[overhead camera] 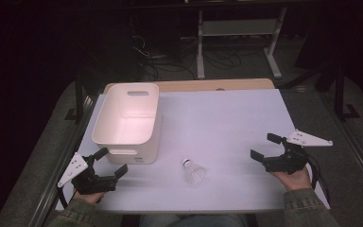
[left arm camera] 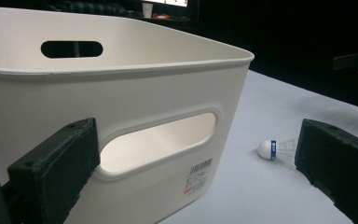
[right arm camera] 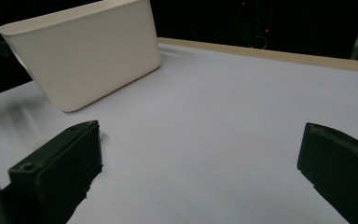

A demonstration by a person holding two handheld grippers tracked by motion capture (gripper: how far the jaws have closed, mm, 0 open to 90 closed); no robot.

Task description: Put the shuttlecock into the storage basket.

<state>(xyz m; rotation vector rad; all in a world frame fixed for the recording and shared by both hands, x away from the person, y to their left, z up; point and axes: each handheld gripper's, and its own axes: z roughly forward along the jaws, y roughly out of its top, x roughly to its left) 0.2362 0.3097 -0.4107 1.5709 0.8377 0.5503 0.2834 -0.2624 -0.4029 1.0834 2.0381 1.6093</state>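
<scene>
Shuttlecock [overhead camera: 193, 170] lies on bench [overhead camera: 227, 123] between both grippers, cork pointing away from the person. Left gripper [overhead camera: 111, 162] open and empty, a little nearer; shuttlecock off its right jaw. Right gripper [overhead camera: 263, 146] open, empty. Bin [overhead camera: 127, 120] ahead of left gripper.

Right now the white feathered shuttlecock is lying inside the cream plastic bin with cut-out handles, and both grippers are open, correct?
Not quite. The white feathered shuttlecock lies on the white table, outside the cream plastic bin and to its right, as the high view shows. The left gripper and right gripper are indeed open.
</scene>
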